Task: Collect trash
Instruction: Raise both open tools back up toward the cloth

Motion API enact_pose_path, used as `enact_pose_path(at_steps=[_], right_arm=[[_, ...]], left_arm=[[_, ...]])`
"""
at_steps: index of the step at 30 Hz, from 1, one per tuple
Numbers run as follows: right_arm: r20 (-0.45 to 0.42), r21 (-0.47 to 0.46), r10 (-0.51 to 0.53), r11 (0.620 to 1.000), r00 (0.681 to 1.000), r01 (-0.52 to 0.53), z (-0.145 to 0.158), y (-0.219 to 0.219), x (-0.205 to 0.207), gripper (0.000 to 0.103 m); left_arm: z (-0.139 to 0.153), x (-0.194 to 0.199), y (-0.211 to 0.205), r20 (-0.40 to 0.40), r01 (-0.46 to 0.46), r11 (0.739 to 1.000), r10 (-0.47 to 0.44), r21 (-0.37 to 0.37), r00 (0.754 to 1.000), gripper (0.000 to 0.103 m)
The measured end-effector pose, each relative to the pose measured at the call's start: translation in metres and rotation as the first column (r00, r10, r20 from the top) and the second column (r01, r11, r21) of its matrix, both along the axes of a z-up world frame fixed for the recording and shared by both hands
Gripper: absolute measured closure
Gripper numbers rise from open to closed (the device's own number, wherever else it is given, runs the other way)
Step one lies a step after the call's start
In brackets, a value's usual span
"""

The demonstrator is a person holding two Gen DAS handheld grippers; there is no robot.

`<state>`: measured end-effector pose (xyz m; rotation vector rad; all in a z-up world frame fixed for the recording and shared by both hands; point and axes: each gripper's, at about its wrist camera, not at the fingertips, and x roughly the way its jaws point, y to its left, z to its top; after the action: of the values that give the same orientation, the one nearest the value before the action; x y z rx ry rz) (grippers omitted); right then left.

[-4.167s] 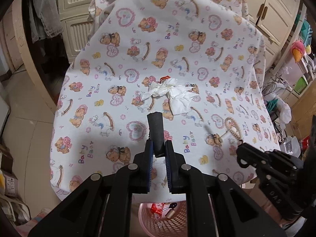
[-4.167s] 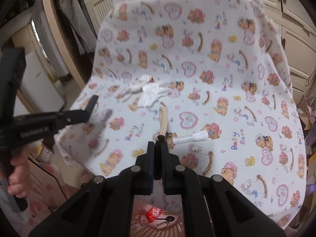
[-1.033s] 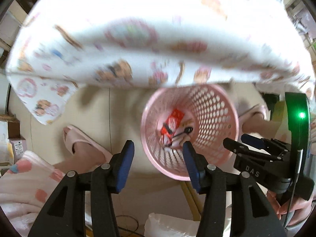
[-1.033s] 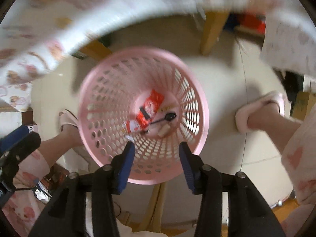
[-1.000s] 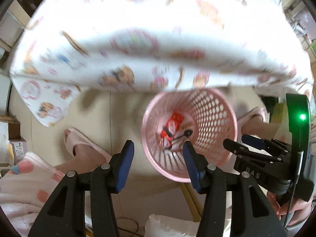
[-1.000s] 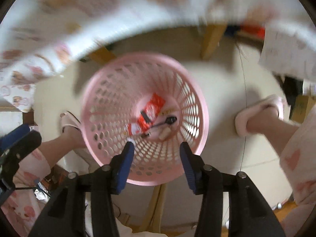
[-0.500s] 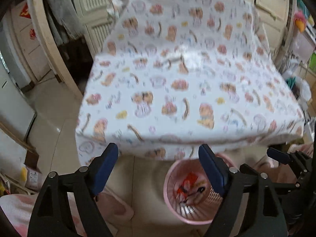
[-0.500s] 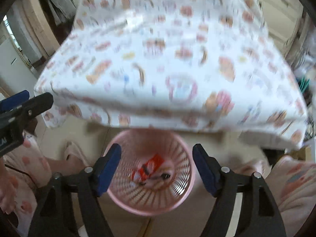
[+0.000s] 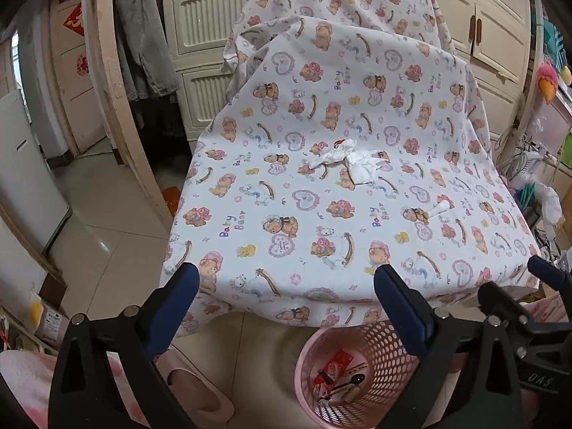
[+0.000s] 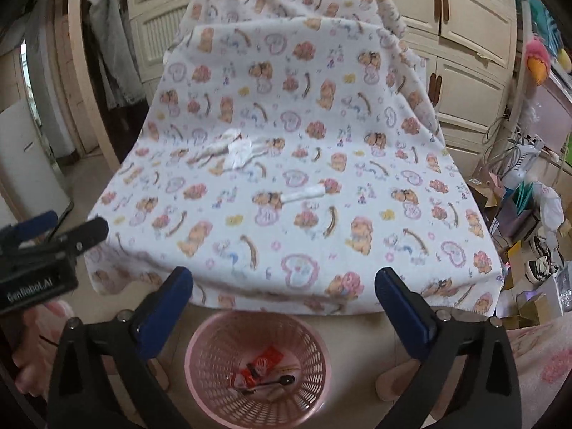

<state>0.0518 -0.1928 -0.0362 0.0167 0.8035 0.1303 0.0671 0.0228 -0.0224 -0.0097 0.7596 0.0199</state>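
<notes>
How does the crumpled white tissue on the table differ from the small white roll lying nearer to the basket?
The crumpled tissue is larger, loose and spread in irregular folds; the small white roll is a tight, narrow tube. The tissue lies near the middle of the tablecloth; the roll lies nearer its front right edge. Both are white and untouched.

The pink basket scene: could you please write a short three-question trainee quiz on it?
1. True or false: the crumpled tissue lies in the pink basket.
2. Which lies nearer the table's front edge: a) the tissue, b) the white roll?
3. Fill in: the left gripper and the right gripper both stand ____.

Key: 1 false, it lies on the bear-print cloth; 2 b; 3 open, empty.
</notes>
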Motion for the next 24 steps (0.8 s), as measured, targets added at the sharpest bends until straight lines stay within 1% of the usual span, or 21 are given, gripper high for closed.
enact_pose_path(at_steps=[3, 8, 13, 17, 24], right_arm=[[0.010, -0.008, 0.003, 1.000, 1.000, -0.003, 0.002, 0.000, 0.002, 0.001], [0.005, 0.012, -0.006, 1.000, 1.000, 0.006, 0.003, -0.003, 0.007, 0.001], [0.017, -0.016, -0.007, 1.000, 1.000, 0.007, 0.002, -0.003, 0.012, 0.001], [0.004, -0.018, -0.003, 1.000, 1.000, 0.003, -0.001, -0.004, 0.026, 0.001], [0.013, -0.040, -0.035, 0.999, 0.999, 0.036, -0.003, -0.012, 0.047, 0.001]], left_arm=[[-0.001, -0.001, -0.001, -0.003, 0.001, 1.000, -0.001, 0.001, 1.000, 0.006], [-0.005, 0.004, -0.006, -0.018, 0.007, 1.000, -0.006, 0.016, 1.000, 0.006], [-0.010, 0.010, -0.007, -0.029, 0.002, 1.000, -0.001, 0.025, 1.000, 0.006], [-0.014, 0.018, -0.007, -0.032, -0.019, 0.999, 0.021, 0.043, 0.999, 0.006], [-0.020, 0.033, -0.002, -0.049, -0.047, 0.999, 0.047, 0.015, 0.998, 0.006]])
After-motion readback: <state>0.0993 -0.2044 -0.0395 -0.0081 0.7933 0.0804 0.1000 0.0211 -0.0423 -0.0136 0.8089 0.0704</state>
